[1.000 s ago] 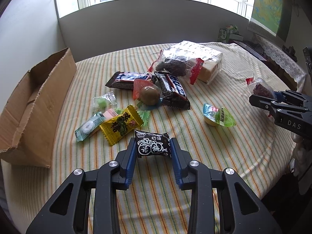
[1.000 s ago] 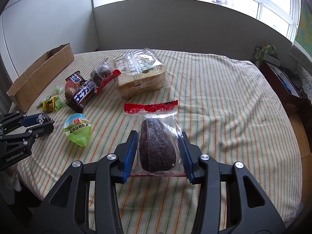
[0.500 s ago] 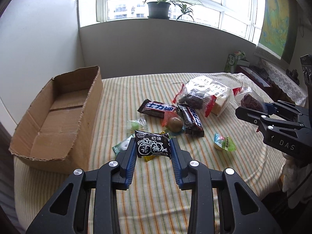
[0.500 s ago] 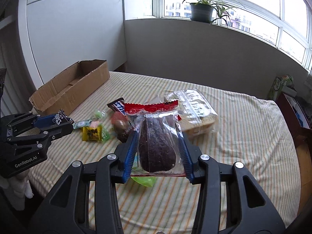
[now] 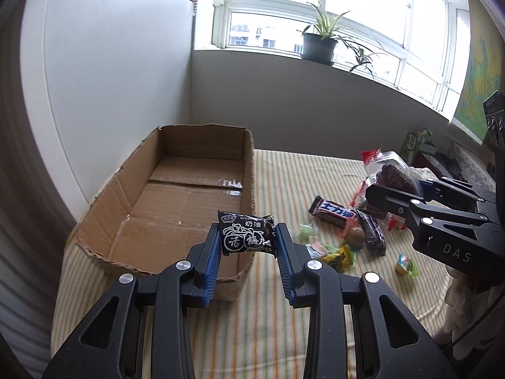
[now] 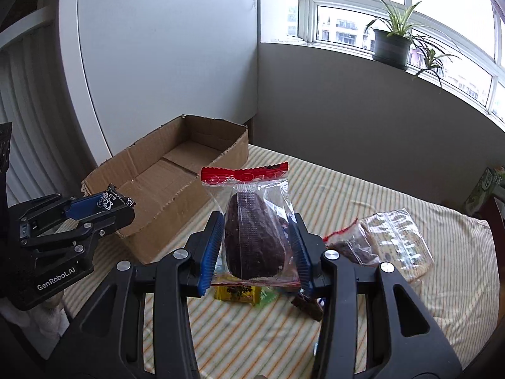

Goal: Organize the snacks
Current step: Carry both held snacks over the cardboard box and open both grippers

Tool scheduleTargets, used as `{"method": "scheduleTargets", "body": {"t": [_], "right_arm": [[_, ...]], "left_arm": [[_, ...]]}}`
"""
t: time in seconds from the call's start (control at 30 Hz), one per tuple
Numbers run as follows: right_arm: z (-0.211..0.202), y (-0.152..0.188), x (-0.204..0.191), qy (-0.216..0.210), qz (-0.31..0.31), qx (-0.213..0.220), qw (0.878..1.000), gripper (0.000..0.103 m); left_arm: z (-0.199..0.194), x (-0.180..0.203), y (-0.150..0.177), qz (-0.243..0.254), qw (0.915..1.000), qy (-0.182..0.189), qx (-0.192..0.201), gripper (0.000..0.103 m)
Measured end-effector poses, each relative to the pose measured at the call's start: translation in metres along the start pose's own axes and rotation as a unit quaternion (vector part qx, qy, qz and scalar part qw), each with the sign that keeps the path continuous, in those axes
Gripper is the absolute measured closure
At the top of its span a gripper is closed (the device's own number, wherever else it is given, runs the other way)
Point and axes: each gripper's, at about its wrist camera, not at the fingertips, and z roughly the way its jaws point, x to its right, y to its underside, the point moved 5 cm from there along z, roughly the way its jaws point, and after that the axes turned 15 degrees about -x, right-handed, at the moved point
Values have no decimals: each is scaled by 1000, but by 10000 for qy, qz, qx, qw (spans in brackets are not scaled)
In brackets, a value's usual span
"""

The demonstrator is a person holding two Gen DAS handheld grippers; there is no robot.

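My left gripper (image 5: 247,243) is shut on a small black candy packet (image 5: 246,237) with white Chinese writing, held in the air over the near right corner of the open cardboard box (image 5: 135,170). My right gripper (image 6: 257,246) is shut on a clear bag with a red top holding a dark brown cake (image 6: 252,237), held above the table to the right of the box (image 6: 148,186). The right gripper also shows in the left wrist view (image 5: 413,195), and the left gripper in the right wrist view (image 6: 94,211).
The striped tablecloth (image 5: 284,173) carries chocolate bars (image 5: 336,216), small candies (image 5: 334,254), a jelly cup (image 5: 407,263) and a bread bag (image 6: 394,240). The box stands at the table's left end against a white wall. A plant pot (image 5: 317,49) is on the sill.
Both grippers have risen and swung left toward the box, each keeping its snack. The left gripper now sits over the box's near corner.
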Motion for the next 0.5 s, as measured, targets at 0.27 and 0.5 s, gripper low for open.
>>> {"method": "scheduleTargets", "body": {"t": [0.27, 0.5], "right_arm": [[32, -44, -45, -242, -284, -64, 9993, 58], [61, -68, -72, -495, -412, -215, 9977, 58]], "left_arm": [[5, -37, -7, -389, 9992, -130, -6, 71], [12, -56, -10, -606, 9980, -132, -92, 71]]}}
